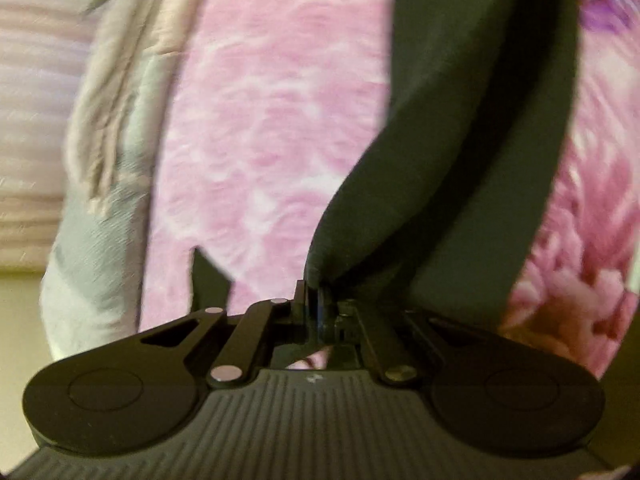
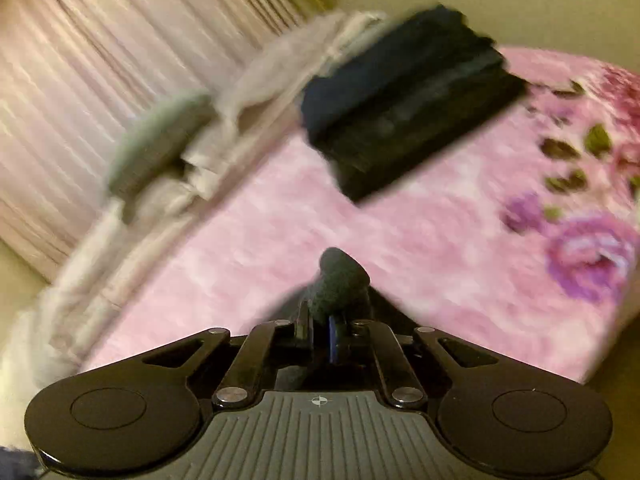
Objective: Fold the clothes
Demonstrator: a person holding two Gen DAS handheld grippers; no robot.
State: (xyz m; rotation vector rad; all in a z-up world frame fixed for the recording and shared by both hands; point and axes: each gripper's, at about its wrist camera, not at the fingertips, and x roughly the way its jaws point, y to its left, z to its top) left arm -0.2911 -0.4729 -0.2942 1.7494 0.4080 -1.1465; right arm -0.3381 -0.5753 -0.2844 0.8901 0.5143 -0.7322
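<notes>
Jaws of both the left gripper (image 1: 316,300) and right gripper (image 2: 322,326) were clamped on a dark garment (image 1: 460,140) above the pink bed (image 2: 280,240), near a folded dark stack (image 2: 408,100).

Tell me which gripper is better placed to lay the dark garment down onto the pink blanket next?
Probably the left gripper: it is shut on a long span of the dark garment over the pink blanket. The right gripper pinches only a small bunch.

Two hand-held grippers (image 1: 316,300) (image 2: 320,324), one dark folded stack (image 2: 408,96)
</notes>
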